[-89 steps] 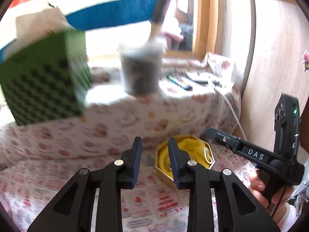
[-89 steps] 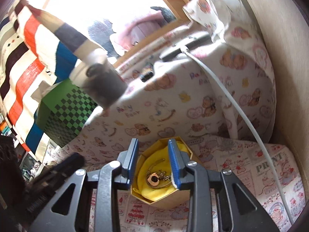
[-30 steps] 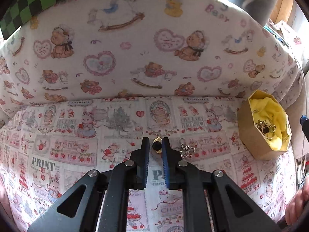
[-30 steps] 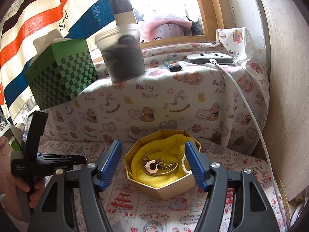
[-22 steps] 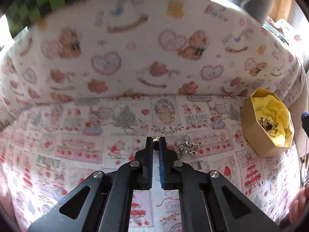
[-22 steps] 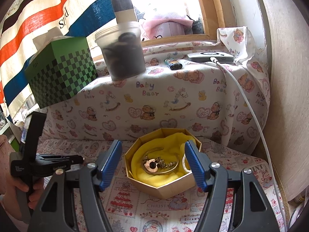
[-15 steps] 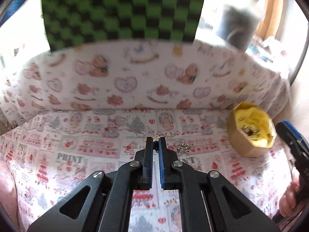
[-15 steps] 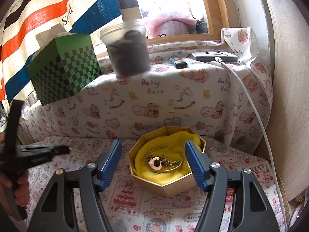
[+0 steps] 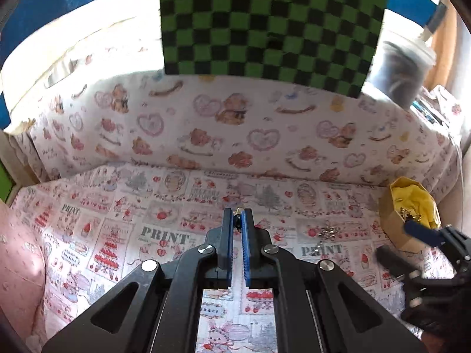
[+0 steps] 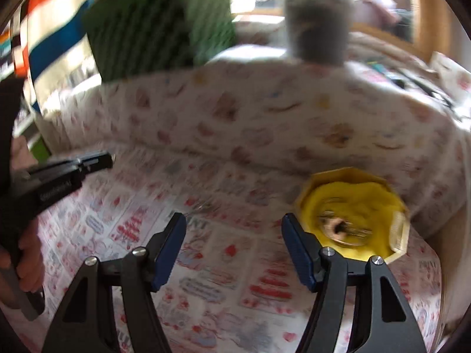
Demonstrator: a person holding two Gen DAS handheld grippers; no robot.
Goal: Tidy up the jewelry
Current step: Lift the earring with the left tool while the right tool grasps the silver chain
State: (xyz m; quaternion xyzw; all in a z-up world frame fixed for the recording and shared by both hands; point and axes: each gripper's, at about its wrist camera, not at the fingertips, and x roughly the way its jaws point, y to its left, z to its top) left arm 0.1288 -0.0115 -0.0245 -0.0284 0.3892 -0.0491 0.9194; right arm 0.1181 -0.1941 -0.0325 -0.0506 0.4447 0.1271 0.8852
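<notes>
In the left wrist view my left gripper (image 9: pixel 237 216) is shut on a small gold and black jewelry piece (image 9: pixel 238 211), held a little above the printed cloth. A silver chain piece (image 9: pixel 328 232) lies on the cloth to its right. Further right stands the gold octagonal box (image 9: pixel 388 220), lined in yellow, with jewelry (image 9: pixel 407 213) inside. My right gripper (image 9: pixel 397 244) is seen just in front of that box. The right wrist view is blurred: my right gripper (image 10: pixel 234 229) stands open over the cloth, with nothing between its fingers, the box (image 10: pixel 347 173) to its right, the left gripper (image 10: pixel 100 158) far left.
A raised ledge under bear-print cloth (image 9: pixel 235 123) runs along the back. On it stand a green checkered box (image 9: pixel 270 23) and a plastic jar (image 9: pixel 400 70). A pink cushion (image 9: pixel 17 264) lies at the left edge. A hand (image 10: pixel 26 264) holds the left gripper's handle.
My left gripper shut on the small gold piece and lifted it off the cloth. My right gripper swung left away from the box and stayed open.
</notes>
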